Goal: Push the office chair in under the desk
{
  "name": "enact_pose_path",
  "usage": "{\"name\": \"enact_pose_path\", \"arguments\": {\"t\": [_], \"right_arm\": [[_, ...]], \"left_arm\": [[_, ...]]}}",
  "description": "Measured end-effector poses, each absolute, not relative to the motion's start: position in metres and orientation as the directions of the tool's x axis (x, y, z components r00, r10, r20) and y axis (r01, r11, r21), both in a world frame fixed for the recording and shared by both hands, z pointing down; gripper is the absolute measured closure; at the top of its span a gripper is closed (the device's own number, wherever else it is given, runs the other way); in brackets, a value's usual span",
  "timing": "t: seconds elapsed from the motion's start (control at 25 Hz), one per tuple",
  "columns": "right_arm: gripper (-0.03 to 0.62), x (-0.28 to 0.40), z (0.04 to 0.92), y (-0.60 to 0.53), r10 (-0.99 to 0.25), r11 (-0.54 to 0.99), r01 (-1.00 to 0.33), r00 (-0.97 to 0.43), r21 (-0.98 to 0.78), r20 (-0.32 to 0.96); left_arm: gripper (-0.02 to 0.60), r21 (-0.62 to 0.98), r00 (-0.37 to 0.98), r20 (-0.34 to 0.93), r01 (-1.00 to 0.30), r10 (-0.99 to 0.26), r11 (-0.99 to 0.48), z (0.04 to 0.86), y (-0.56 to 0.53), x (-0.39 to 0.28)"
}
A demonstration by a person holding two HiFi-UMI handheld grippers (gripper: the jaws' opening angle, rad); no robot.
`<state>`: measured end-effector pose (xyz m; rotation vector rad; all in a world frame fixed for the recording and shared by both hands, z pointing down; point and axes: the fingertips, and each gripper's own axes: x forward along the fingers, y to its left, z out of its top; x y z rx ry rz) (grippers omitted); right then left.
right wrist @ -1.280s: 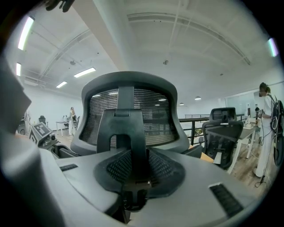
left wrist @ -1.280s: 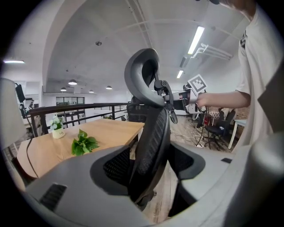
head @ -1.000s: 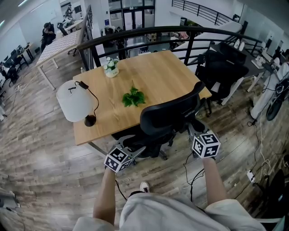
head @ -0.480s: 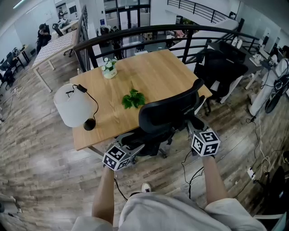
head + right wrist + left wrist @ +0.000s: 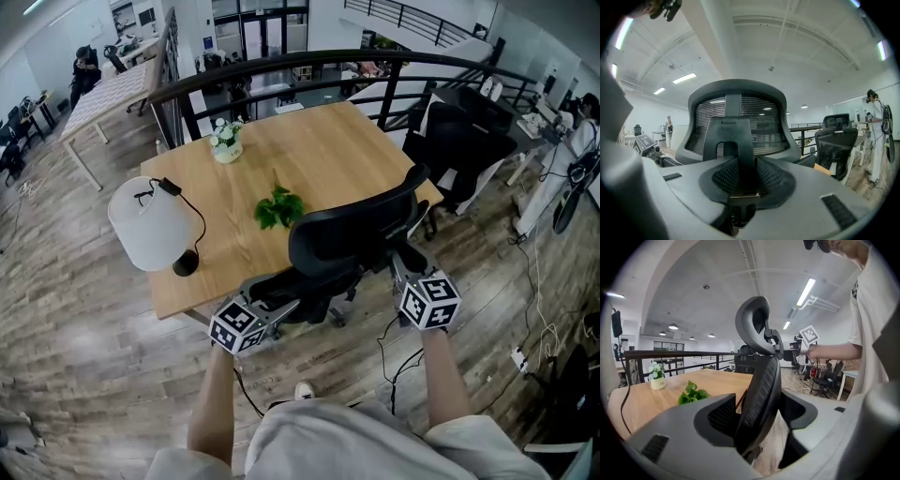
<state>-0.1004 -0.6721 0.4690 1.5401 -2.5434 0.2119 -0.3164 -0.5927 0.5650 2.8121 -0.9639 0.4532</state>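
Both clenched on office chair (image 5: pixel 347 239), left tongs (image 5: pixel 279 307) at backrest edge — right tongs (image 5: pixel 401 264) on spine

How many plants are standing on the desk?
2. A flower pot stands near the far left corner of the desk; a leafy sprig lies mid-desk, beside the chair, which may hide more.

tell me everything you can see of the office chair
The office chair is black, with a mesh backrest, a curved headrest and a solid spine behind. It stands upright at the near edge of the wooden desk, back toward the person. The left tool grips the backrest's side edge; the right tool clamps the spine.
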Motion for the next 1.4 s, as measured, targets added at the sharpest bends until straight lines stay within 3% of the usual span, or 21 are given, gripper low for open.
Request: {"name": "enact_pose_path", "arguments": {"t": [0.6, 1.04, 1.4], "right_arm": [[0.485, -0.139, 0.47, -0.676, -0.831, 0.514, -0.854, -0.518, -0.073, 0.202], [0.487, -0.156, 0.47, -0.677, -0.837, 0.502, -0.863, -0.502, -0.061, 0.219], [0.488, -0.156, 0.472, -0.678, -0.823, 0.499, -0.865, -0.494, -0.058, 0.281]], "left_arm": [[0.232, 0.018, 0.725, 0.317, -0.649, -0.611, -0.761, 0.564, -0.616, -0.363], [0.198, 0.079, 0.735, 0.236, -0.666, -0.636, -0.741, 0.566, -0.627, -0.384], [0.198, 0.073, 0.687, 0.306, -0.708, -0.659, -0.703, 0.564, -0.625, -0.385]]}}
